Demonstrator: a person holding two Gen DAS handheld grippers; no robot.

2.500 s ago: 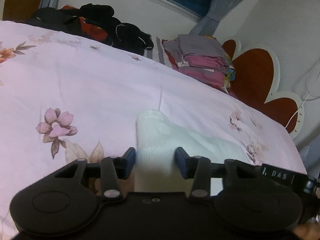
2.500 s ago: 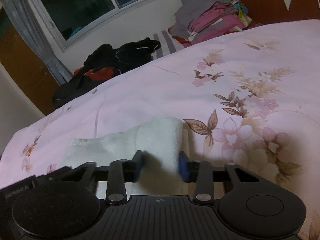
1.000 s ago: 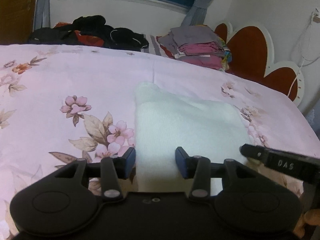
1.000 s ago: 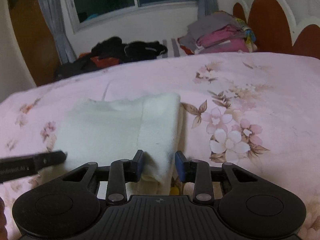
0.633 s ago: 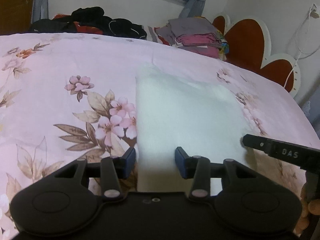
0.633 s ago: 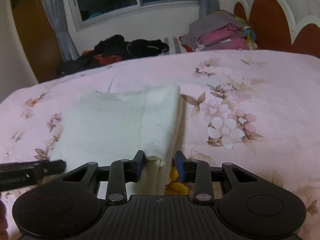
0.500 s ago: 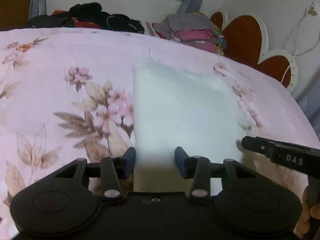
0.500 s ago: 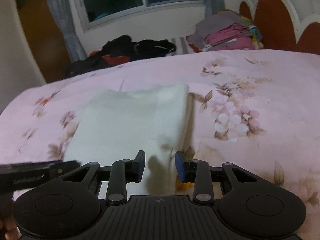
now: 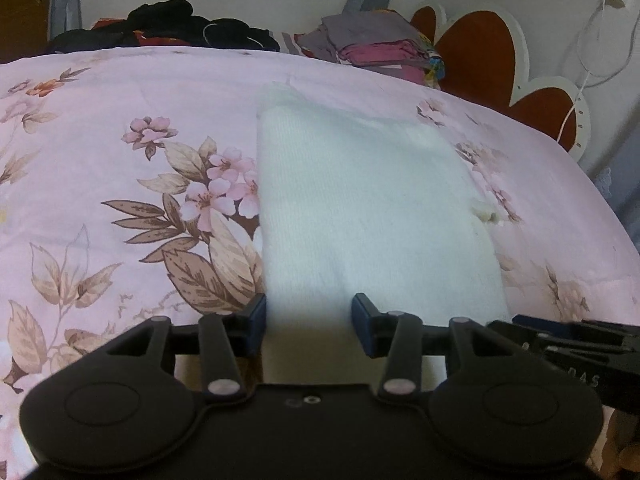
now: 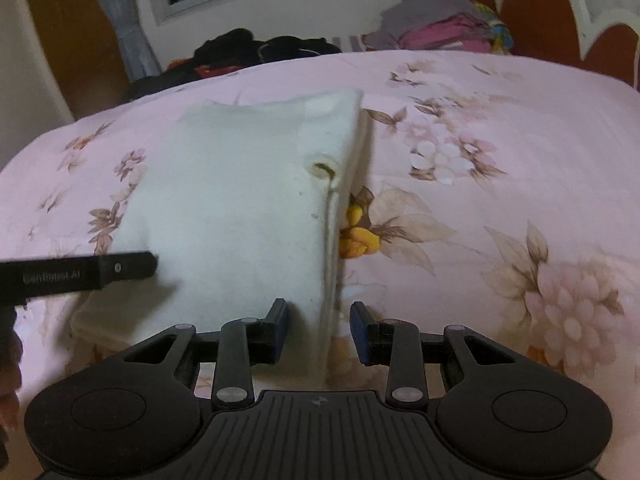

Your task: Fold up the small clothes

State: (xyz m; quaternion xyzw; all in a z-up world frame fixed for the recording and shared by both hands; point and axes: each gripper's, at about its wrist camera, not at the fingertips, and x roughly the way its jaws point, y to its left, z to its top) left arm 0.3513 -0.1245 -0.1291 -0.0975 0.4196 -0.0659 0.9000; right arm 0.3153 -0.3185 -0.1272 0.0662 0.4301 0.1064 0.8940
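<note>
On the floral bedsheet (image 9: 120, 128), both grippers' jaws (narrowly parted) straddle the white garment (image 9: 360, 200).

Both grippers (image 9: 308, 322) (image 10: 319, 328) low — jaws parted

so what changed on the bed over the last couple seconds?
The white garment has been drawn out toward the cameras: bunched and small before, it now lies flat and long on the floral sheet. Its near corners sit between the jaws of the left gripper and the right gripper throughout; grip unclear. The dark pile and folded stack stayed put.
</note>
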